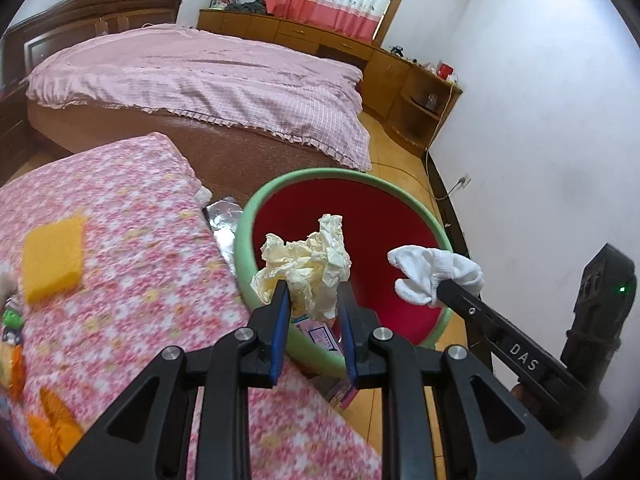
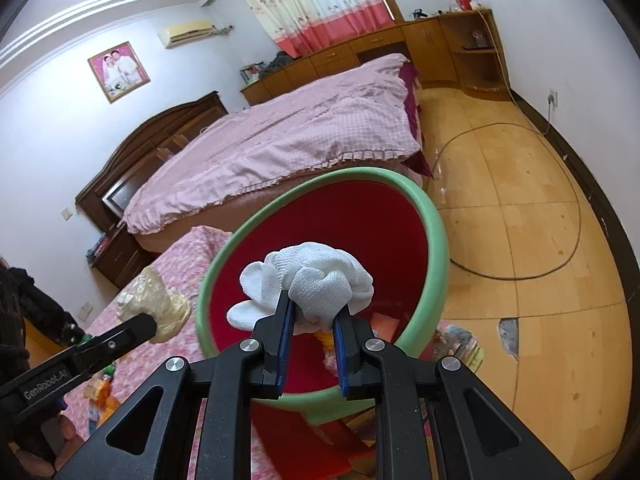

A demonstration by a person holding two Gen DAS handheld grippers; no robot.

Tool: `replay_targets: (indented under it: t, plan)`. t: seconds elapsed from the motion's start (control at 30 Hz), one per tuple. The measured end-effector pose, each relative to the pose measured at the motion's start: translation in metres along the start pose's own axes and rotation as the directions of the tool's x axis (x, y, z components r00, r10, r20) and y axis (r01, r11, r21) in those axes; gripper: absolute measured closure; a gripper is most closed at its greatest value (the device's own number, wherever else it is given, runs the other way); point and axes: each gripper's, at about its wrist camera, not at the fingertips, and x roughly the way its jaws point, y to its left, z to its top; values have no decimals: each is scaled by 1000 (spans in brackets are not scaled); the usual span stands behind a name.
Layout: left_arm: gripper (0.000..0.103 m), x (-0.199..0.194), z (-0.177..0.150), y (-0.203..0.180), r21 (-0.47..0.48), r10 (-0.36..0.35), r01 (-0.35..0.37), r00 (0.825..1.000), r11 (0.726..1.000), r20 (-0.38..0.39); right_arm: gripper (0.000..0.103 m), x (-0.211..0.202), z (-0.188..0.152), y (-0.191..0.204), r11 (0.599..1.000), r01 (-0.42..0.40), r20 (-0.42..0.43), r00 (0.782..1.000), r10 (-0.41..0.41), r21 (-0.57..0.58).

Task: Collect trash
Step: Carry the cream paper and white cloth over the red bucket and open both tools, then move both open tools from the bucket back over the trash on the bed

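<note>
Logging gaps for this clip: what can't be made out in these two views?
- Bin contents: both views, hidden by the crumpled paper, white cloth and jaws.
- Items at the table's left edge: left wrist view, blurred and cut off.
- Left gripper and right gripper contact points: buried in their loads.

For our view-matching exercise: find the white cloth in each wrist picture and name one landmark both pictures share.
Left wrist view: the white cloth sits right of centre, held in the right tongs over the bin.
Right wrist view: the cloth is at centre, clamped between the tongs.
Shared landmark: the green-rimmed red bin.
</note>
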Motion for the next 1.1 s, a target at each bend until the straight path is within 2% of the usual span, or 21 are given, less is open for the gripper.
replay_targets:
  t: [0.17,0.23,0.3,0.53,0.6,0.63,0.8,1.1]
  plan:
    - [79,18,2,-2,-20,-12,11,999,1000,-50,82,9,6,-7,1000,-23,-16,1000,23,1]
    - [67,21,5,-1,-29,0,-1,999,1000,-48,81,11,7,-8,1000,-24,-14,1000,23,-8]
    - [60,24,6,-1,-41,10,-12,999,999,-44,80,14,7,-8,1000,-22,-18,1000,21,-18]
    - [60,33,4,0,-51,16,-20,997,999,-70,70,23,7,-14,999,-37,-34,999,38,11]
    - [60,32,3,1,-49,23,-27,997,998,-73,61,24,8,-18,998,-55,-36,998,56,28]
    - [60,31,2,1,-47,27,-30,997,998,-71,59,23,7,-18,998,-57,-39,998,58,34]
    - [60,23,-2,3,-51,35,-39,997,998,-63,54,19,6,-18,997,-63,-37,997,64,44]
    - [60,-6,-10,17,-79,74,-76,997,994,-28,53,4,1,-4,997,-75,-28,997,76,24]
